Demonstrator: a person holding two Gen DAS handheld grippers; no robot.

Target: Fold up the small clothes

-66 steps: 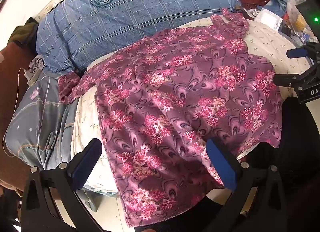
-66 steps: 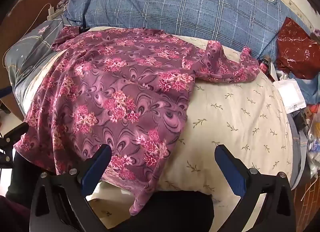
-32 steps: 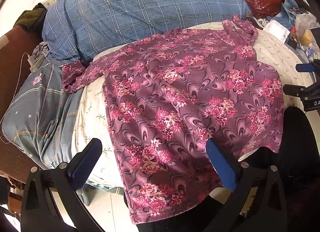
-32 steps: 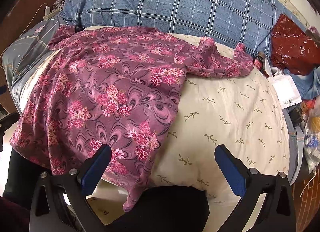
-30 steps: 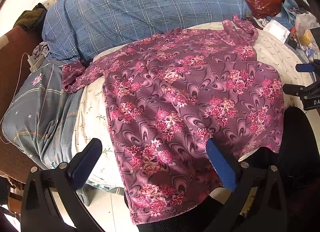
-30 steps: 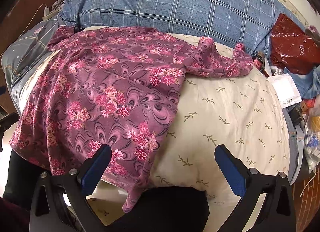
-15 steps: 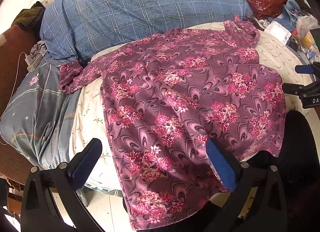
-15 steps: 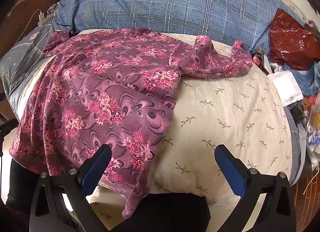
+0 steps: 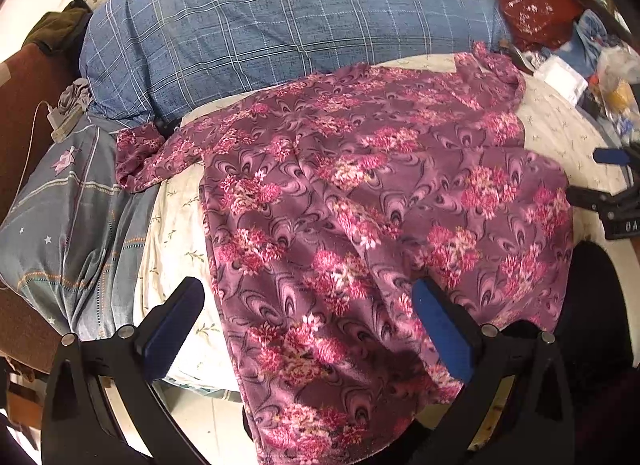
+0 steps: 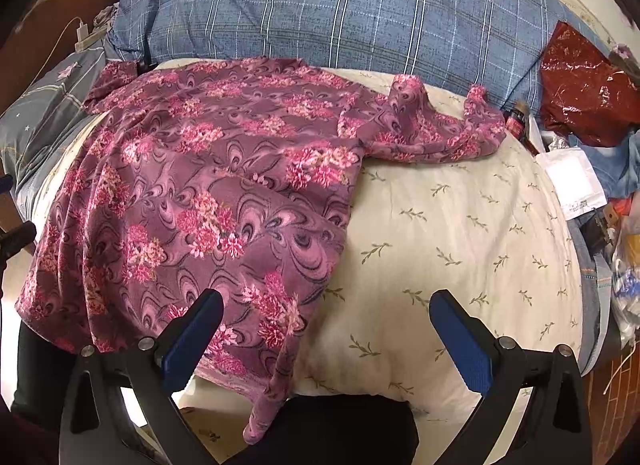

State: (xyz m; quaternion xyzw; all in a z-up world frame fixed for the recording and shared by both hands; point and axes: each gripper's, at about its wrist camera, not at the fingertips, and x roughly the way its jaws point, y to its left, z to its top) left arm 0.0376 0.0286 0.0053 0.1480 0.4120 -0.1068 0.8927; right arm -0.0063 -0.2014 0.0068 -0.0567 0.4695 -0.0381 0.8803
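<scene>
A purple long-sleeved top with pink flowers (image 9: 360, 201) lies spread on a cream leaf-print cushion (image 10: 460, 225). Its hem hangs over the near edge. One sleeve (image 9: 140, 161) trails left onto a grey pillow; the other sleeve (image 10: 432, 133) lies crumpled at the far right. My left gripper (image 9: 308, 321) is open and empty above the hanging hem. My right gripper (image 10: 326, 333) is open and empty above the top's right hem corner (image 10: 272, 393). The right gripper also shows at the right edge of the left wrist view (image 9: 616, 193).
A big blue plaid pillow (image 9: 300, 13) lies behind the top. A grey striped pillow (image 9: 68, 225) is at the left with a charger and cable (image 9: 56, 117). A red foil bag (image 10: 584, 93), a white packet (image 10: 576, 181) and clutter sit at the right.
Both grippers have shifted slightly, so the top sits a little nearer and more to the left in view. The top lies as before. Both grippers stay open.
</scene>
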